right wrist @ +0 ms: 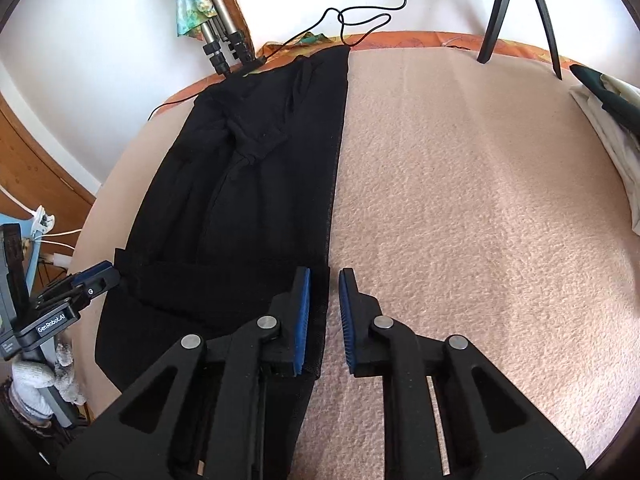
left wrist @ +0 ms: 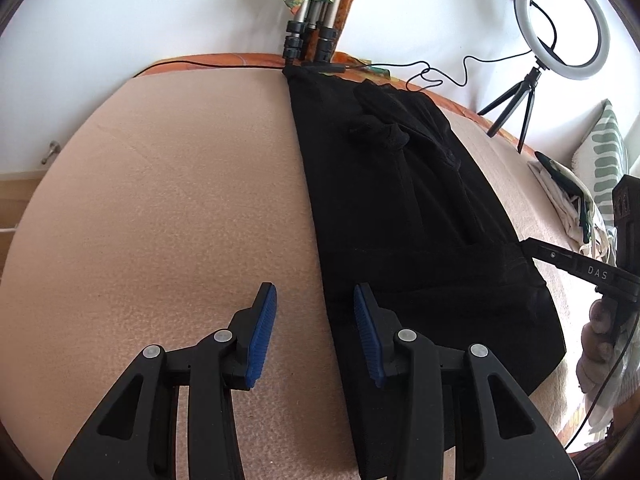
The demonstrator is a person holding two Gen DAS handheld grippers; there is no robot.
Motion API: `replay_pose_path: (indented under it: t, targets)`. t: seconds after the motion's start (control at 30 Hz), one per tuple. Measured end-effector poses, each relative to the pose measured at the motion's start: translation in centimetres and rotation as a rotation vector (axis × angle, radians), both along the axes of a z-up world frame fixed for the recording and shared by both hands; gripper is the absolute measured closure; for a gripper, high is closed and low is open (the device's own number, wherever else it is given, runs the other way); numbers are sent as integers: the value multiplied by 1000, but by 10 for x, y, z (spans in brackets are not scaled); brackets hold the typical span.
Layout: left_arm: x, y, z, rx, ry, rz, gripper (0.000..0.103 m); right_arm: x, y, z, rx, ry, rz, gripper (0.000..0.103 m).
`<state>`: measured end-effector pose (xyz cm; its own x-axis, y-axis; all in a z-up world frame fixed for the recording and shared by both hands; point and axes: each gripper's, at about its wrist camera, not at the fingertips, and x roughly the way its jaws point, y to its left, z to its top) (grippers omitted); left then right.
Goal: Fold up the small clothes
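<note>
A long black garment (left wrist: 400, 208) lies flat on the pink blanket (left wrist: 168, 200), with a bunched part on top near its far end. In the left wrist view my left gripper (left wrist: 315, 300) is open, and the garment's left edge runs under the gap; the right pad hangs over the cloth. In the right wrist view my right gripper (right wrist: 325, 274) stands with a narrow gap, straddling the garment's (right wrist: 240, 208) right edge. The pads do not press on the cloth. Each view shows the other gripper at the opposite edge: left gripper (right wrist: 98, 276), right gripper (left wrist: 532, 249).
A ring light on a small tripod (left wrist: 562, 24) stands at the far right, its cable (left wrist: 440, 72) trailing along the back edge. Metal tripod legs (left wrist: 308, 36) rise behind the garment. A pile of pale clothes (left wrist: 560, 192) and a striped pillow (left wrist: 606, 152) lie right.
</note>
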<state>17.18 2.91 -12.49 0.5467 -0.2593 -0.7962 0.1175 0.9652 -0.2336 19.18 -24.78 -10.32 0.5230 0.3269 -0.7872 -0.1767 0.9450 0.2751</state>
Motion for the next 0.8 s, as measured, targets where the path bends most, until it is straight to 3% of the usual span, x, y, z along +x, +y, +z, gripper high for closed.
replay_pose_path:
  t: [0.3,0.43,0.6,0.8]
  targets:
    - [11,23,36,-84,-58,23,64,-1,-19,25,103,-49,3,86]
    - [37,30,53,-65,-76,9,55,12,-26,38,125,-70,5,86]
    - [80,41,70,-74,-91,1,52,53,-34,49,137,-50,24,77]
    - [139,47,68,-140,-70,1,48,118,-36,47,176,-33,45,76]
